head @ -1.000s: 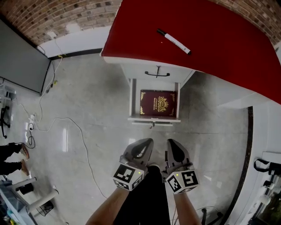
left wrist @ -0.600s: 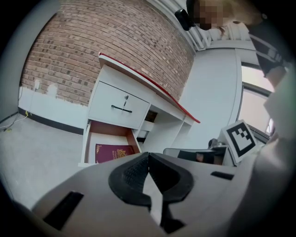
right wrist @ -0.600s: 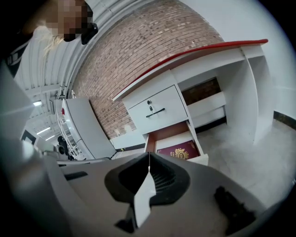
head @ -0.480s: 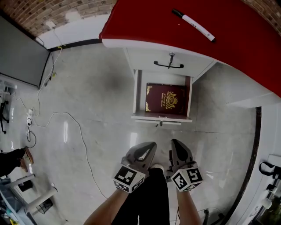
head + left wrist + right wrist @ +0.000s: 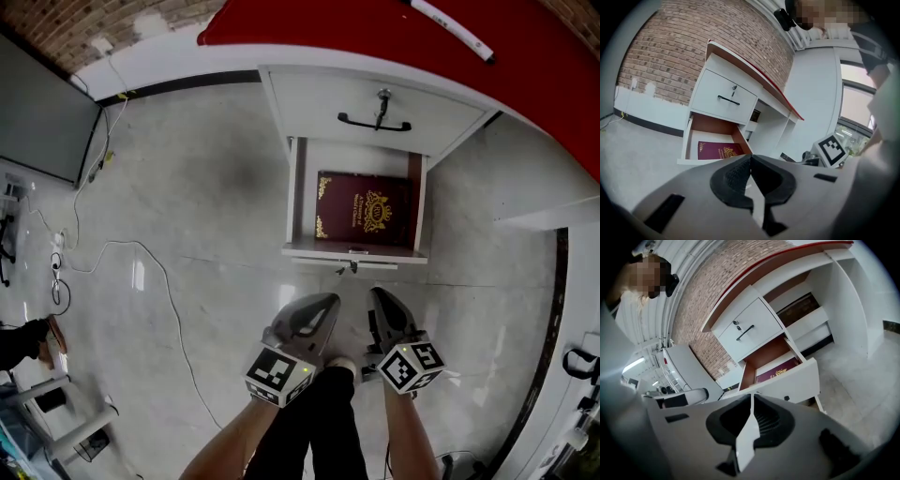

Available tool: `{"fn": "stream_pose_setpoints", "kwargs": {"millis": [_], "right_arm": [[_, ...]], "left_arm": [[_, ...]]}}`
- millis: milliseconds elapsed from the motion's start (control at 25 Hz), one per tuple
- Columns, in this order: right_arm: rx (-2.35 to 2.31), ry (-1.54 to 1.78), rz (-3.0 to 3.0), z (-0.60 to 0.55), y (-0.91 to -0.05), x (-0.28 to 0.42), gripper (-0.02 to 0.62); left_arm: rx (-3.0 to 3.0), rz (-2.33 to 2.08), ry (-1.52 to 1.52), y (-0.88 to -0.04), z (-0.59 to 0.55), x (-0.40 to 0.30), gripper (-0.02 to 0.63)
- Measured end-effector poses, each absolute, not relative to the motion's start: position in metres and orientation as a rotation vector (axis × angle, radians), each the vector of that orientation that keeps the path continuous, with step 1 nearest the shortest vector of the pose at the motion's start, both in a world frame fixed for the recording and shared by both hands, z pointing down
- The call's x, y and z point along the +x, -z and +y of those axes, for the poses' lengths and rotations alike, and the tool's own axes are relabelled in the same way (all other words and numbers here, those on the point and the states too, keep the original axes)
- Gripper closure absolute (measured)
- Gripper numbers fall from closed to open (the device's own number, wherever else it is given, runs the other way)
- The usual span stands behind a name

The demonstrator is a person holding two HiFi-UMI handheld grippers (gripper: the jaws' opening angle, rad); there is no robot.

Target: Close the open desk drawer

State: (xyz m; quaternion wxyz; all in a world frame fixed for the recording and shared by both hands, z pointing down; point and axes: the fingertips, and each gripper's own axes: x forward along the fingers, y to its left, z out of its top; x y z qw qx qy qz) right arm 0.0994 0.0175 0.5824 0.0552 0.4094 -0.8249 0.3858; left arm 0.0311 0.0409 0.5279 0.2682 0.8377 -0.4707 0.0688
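Head view: the open drawer (image 5: 354, 251) sticks out of the white desk (image 5: 281, 61) toward the person, the lower of two. A maroon book (image 5: 366, 208) lies flat inside it. Directly above the drawer sits the closed upper drawer, with its black handle (image 5: 375, 121). A marker (image 5: 453, 30) rests on the red desktop, beyond the drawer and to its right. The left gripper (image 5: 319, 309) and the right gripper (image 5: 382, 305) hang side by side just short of the drawer's front panel, apart from it, both with jaws pressed together and nothing between them. A thin cable (image 5: 159, 272) trails over the floor well to the left of the drawer.

Left gripper view: the jaws meet tip to tip, empty. The drawer (image 5: 693, 161) stands pulled out beyond them, the book (image 5: 719, 150) showing inside, the handle (image 5: 728, 100) above it.

Right gripper view: the jaws are pressed together on nothing. The drawer's white front (image 5: 787, 385) lies just past the tips, with the book (image 5: 778, 372) behind it and the handle (image 5: 746, 332) above.
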Motion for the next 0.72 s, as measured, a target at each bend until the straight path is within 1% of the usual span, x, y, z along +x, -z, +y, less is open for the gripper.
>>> {"fn": "stream_pose_setpoints", "kwargs": {"millis": [280,520,560,600,640,720], "right_arm": [[1.341,-1.370,-2.489,0.008,-0.638,0.103,0.581],[1.400,-1.573,-2.491,-0.007,-0.672,0.107,0.578],[1.394,-1.614,-2.489,-0.010,-0.677,0.104,0.560],[1.384,-1.652,-2.485,-0.013,-0.681,0.101,0.509],[1.373,-1.679,-2.481,-0.016,-0.685,0.098,0.480],[1.366,-1.714,-2.475,-0.023,-0.690,0.093,0.479]], "left_arm": [[2.249,-1.266,-0.194,-0.577,0.042,0.033,0.597],[2.240,-1.281,-0.148,-0.596,0.027,0.039,0.597],[2.246,-1.274,-0.145,-0.597,0.026,0.040,0.597],[2.252,-1.270,-0.144,-0.598,0.025,0.039,0.597],[2.259,-1.272,-0.140,-0.598,0.024,0.038,0.597],[2.269,-1.282,-0.131,-0.598,0.021,0.035,0.597]]}}
